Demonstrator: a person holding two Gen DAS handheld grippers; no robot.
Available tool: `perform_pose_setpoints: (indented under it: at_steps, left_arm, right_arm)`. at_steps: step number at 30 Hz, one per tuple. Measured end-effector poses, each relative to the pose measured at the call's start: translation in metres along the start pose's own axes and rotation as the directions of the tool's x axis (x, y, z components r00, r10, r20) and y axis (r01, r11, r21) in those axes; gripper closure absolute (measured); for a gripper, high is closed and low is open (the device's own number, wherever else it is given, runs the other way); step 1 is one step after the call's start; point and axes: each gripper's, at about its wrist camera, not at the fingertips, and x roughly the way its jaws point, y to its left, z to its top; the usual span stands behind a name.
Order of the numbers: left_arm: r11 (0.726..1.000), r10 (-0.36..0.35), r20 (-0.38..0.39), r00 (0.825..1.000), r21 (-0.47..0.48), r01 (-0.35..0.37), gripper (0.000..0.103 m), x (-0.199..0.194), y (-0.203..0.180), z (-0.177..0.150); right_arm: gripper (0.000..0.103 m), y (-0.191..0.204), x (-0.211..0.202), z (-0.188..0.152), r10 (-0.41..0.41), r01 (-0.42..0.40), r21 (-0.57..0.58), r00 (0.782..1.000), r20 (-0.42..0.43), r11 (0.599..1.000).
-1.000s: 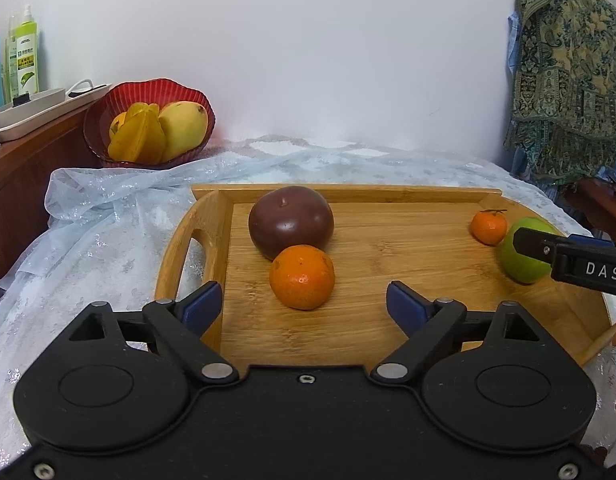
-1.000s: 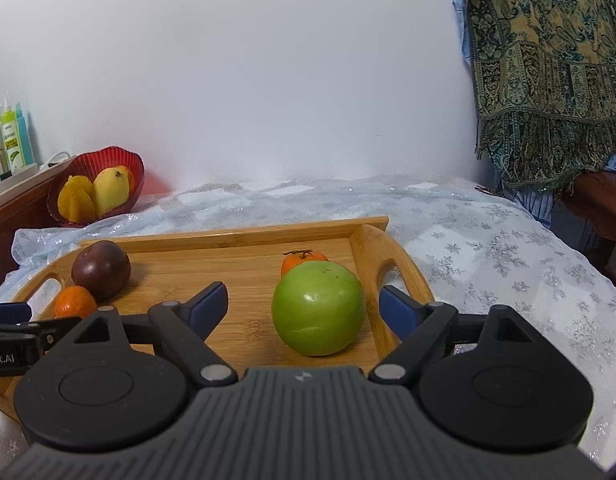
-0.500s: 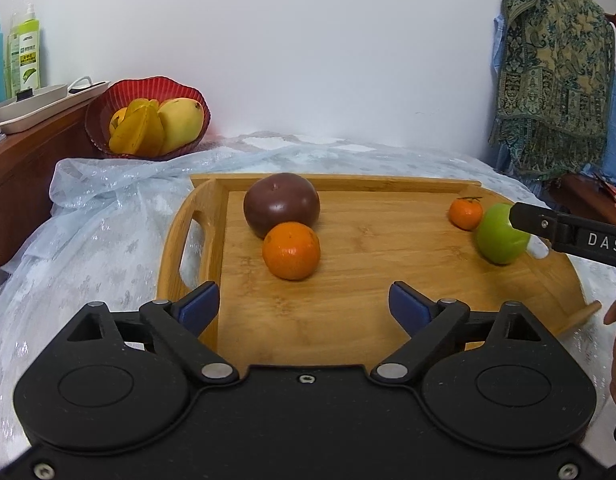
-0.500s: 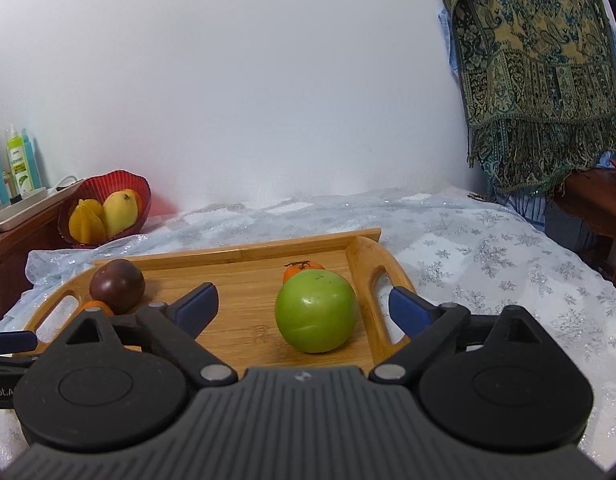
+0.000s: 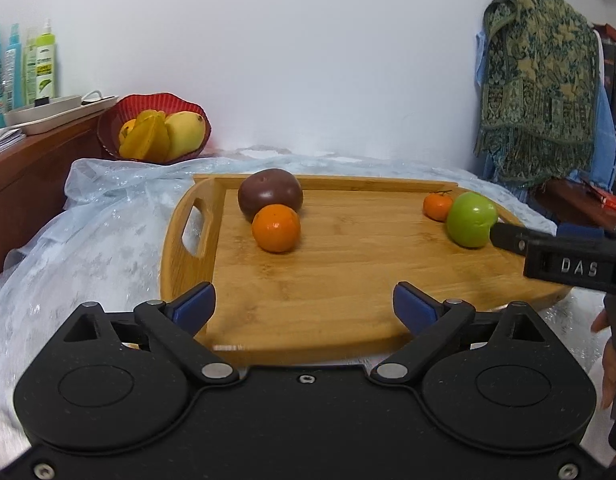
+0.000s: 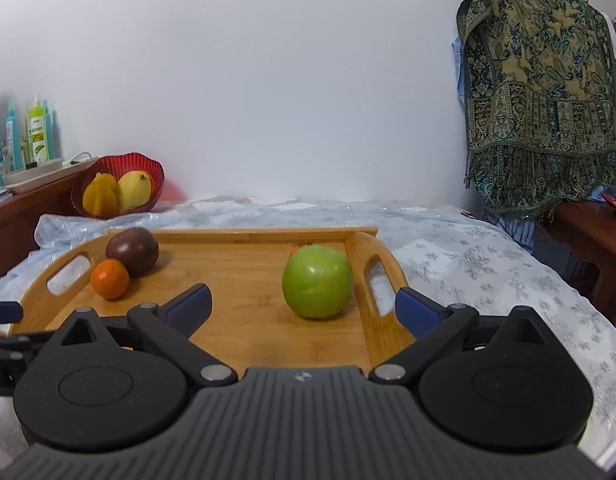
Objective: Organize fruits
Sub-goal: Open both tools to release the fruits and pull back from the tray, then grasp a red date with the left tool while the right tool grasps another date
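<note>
Change: both grippers have drawn back from the tray since a second ago; fruit sits smaller and farther ahead in each wrist view, none of it displaced.
Left gripper [image 5: 304, 308]: jaws spread wide, nothing between the blue pads; hangs over the near edge of the tray, clear of all fruit.
Right gripper [image 6: 304, 306]: jaws spread wide, holding nothing; its own view puts the green apple at 12 o'clock just beyond the fingertips, apart from them. From the left wrist view its black finger reaches in from 3 o'clock, tip close by the apple; contact cannot be told.
Tray: rectangular bamboo serving tray [image 5: 347, 276] with cut-out handles, lying on a pale blue snowflake-print cloth [image 6: 467, 256].
Green apple: round glossy green apple [image 6: 317, 282], on the tray beside the right-hand handle.
Small tangerine: small orange tangerine with a stem [image 5: 436, 205], just behind the apple at its 11 o'clock, nearly touching; almost hidden in the right wrist view.
Orange: round orange [image 5: 276, 228], left half of the tray.
Dark fruit: round brown-purple fruit [image 5: 270, 193], directly behind the orange and touching it, against the far rim.
Bowl: red fluted bowl [image 5: 148, 101] off the tray at 10 o'clock, holding a yellow mango [image 5: 184, 133] and a yellow starfruit [image 5: 144, 139].
Background: plastic bottles [image 5: 40, 68] on a wooden sideboard at far left; patterned green-gold shawl [image 6: 535, 92] hanging at 2 o'clock.
</note>
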Motion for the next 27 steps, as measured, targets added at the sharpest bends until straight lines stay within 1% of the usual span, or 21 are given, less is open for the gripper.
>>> perform_pose_setpoints:
  at_steps: [4, 7, 11, 17, 23, 27]
  left_arm:
    - [1.0, 0.001, 0.036, 0.999, 0.012, -0.002, 0.006, -0.015, -0.004, -0.011]
    - [1.0, -0.009, 0.056, 0.998, 0.023, 0.008, 0.005, -0.026, -0.008, -0.02]
    - [0.999, -0.018, 0.058, 0.998, 0.033, 0.016, 0.004, -0.037, -0.011, -0.032]
    - [0.999, -0.024, 0.039, 0.999, 0.036, 0.023, 0.004, -0.045, -0.013, -0.046]
    - [0.999, -0.028, 0.021, 0.999, 0.034, 0.027, 0.016, -0.05, -0.012, -0.054]
    - [0.999, -0.034, 0.005, 0.999, 0.022, 0.033, 0.03, -0.051, -0.01, -0.057]
  right_arm:
    - [0.0, 0.0, -0.014, -0.014, 0.002, -0.002, 0.03, 1.0, -0.006, 1.0]
    - [0.0, 0.005, -0.023, -0.025, -0.014, 0.014, 0.017, 1.0, -0.005, 1.0]
    - [0.0, 0.013, -0.035, -0.036, -0.022, 0.022, -0.018, 1.0, -0.001, 1.0]
    - [0.0, 0.018, -0.046, -0.046, -0.022, 0.022, -0.026, 1.0, -0.005, 0.999]
    - [0.0, 0.019, -0.054, -0.054, -0.013, 0.012, -0.01, 1.0, -0.027, 1.0]
    - [0.0, 0.024, -0.058, -0.059, -0.003, 0.002, -0.027, 0.999, -0.037, 1.0]
